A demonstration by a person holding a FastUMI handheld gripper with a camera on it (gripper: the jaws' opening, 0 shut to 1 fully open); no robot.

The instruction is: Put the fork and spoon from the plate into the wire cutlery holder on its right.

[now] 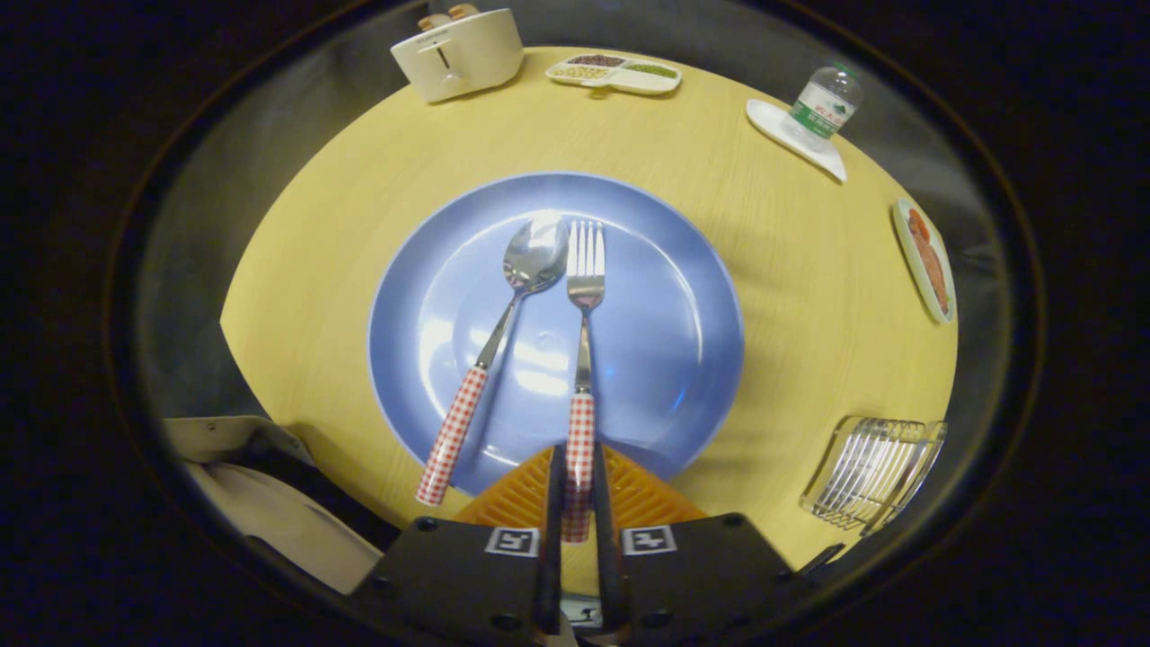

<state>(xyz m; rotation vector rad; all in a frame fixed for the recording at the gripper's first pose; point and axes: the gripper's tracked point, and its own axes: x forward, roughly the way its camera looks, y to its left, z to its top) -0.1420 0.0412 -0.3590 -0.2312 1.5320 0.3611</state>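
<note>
Gripper (579, 467) fingers are closing on both sides of the fork (584, 341) handle.
Fork and spoon (503, 332) are lying side by side on the blue plate (683, 359); right of the plate the wire cutlery holder (873, 472) is standing apart, bare tabletop (791, 296) between them.

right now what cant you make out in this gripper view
- Fork: the end of its checked handle is covered by the gripper fingers, which are closed on it.
- Wire cutlery holder: fisheye bending near the rim; its inside is unreadable.
- Bottle label: too small.
- Divided tray contents: too small to name.
- Cloth beside the gripper: partly hidden by the gripper body.
</note>
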